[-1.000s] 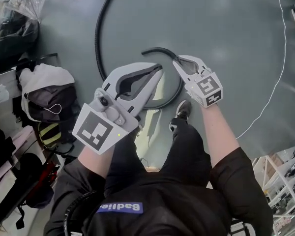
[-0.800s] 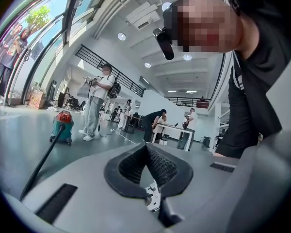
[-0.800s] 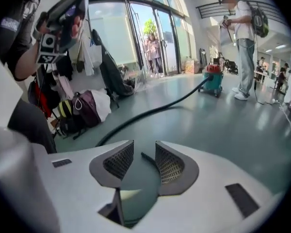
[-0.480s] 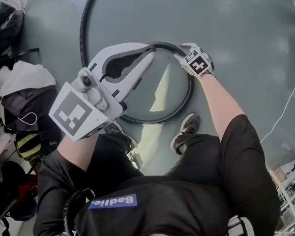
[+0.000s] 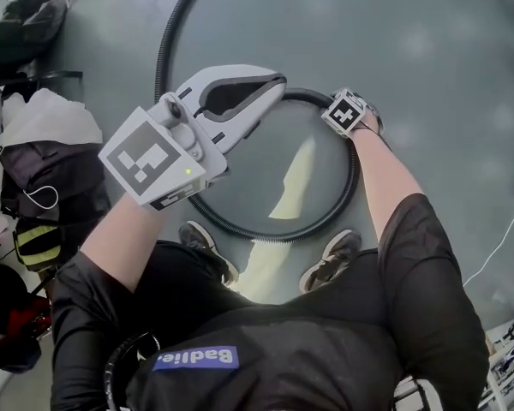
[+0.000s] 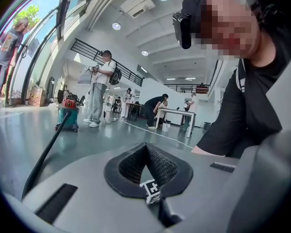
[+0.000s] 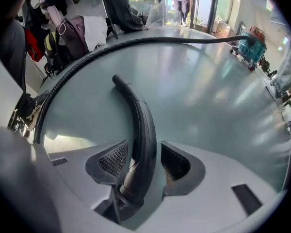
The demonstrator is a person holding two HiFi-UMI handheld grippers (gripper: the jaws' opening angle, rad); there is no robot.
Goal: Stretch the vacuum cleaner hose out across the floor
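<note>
The black vacuum hose (image 5: 265,234) lies in a wide loop on the grey floor and runs off to the top left. Its stiff curved end piece (image 7: 143,125) sits between the jaws of my right gripper (image 7: 141,152), low by the floor at the loop's far side (image 5: 338,110). Those jaws are opening, and a gap shows beside the right pad. My left gripper (image 5: 278,81) hovers above the loop's left side, shut on nothing (image 6: 146,147). The teal vacuum cleaner (image 6: 68,115) stands far off, with the hose (image 6: 43,154) leading to it.
Bags and clothes (image 5: 43,161) are piled along the left edge. My shoes (image 5: 330,264) stand at the loop's near side. A thin white cable (image 5: 505,238) crosses the floor at the right. People (image 6: 99,89) and tables stand in the hall beyond.
My right gripper has gone down and away to the floor with the hose end, and its jaws have spread. The loop has widened. The left gripper stayed raised and shut.
</note>
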